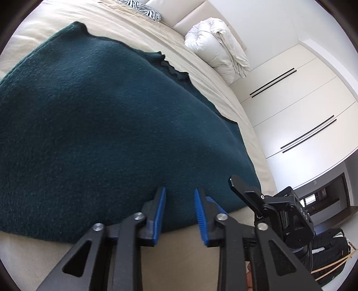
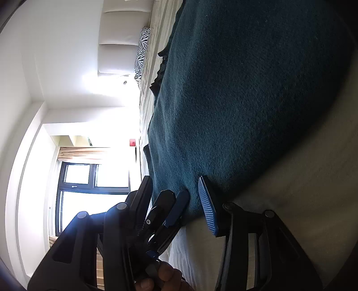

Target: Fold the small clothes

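Note:
A dark teal knitted garment (image 1: 107, 125) lies spread flat on the cream bed (image 1: 179, 253). My left gripper (image 1: 180, 188) hovers at its near edge, the blue pads a little apart, with flat cloth showing in the gap and nothing pinched. Just to its right, a black finger (image 1: 241, 188) of the right gripper reaches onto the same edge. In the right wrist view, which is rolled sideways, my right gripper (image 2: 174, 179) straddles the garment (image 2: 246, 100) at its edge. Its jaws stand wide, the ribbed blue pad (image 2: 208, 206) resting against the cloth. One left-gripper finger (image 2: 166, 201) sits between them.
A rolled white duvet (image 1: 217, 47) and a zebra-print pillow (image 1: 145, 9) lie at the head of the bed. White wardrobe doors (image 1: 290, 100) stand beyond the bed's side. A dark bag (image 1: 329, 250) sits on the floor. A bright window (image 2: 89, 179) is opposite.

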A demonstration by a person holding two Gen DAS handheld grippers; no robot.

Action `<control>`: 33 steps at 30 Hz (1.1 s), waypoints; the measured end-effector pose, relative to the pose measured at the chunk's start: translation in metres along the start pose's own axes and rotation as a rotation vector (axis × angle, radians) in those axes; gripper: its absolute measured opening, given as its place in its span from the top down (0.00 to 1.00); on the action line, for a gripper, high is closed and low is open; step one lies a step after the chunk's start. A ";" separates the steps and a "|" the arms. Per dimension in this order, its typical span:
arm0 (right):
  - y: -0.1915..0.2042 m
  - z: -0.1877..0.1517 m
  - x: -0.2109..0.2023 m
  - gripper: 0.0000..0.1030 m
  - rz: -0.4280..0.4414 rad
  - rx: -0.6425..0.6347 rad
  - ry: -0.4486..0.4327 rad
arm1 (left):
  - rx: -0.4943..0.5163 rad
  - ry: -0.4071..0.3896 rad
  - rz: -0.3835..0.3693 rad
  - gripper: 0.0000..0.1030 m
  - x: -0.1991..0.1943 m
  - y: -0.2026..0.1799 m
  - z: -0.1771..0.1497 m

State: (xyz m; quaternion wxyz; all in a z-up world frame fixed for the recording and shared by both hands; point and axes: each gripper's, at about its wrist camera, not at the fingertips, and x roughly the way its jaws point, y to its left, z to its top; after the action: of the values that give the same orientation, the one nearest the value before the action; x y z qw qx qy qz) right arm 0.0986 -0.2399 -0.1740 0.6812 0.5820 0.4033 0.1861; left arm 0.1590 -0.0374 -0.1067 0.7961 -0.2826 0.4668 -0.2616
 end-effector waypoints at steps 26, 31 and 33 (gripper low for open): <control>-0.005 0.081 -0.206 0.53 -0.143 -0.114 -0.503 | 0.064 -0.254 0.222 0.33 -0.125 0.041 0.041; 0.056 0.092 -0.132 0.51 -0.124 -0.256 -0.306 | 0.130 -0.274 0.223 0.30 -0.086 0.024 0.097; 0.071 0.099 -0.084 0.51 -0.114 -0.284 -0.226 | 0.137 -0.261 0.232 0.30 -0.066 0.025 0.114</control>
State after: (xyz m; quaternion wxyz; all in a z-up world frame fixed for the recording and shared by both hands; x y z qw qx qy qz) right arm 0.1385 -0.3465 -0.0792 0.8068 0.4735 0.3264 0.1356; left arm 0.2361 0.0483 -0.0384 0.8923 -0.2032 0.3700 -0.1602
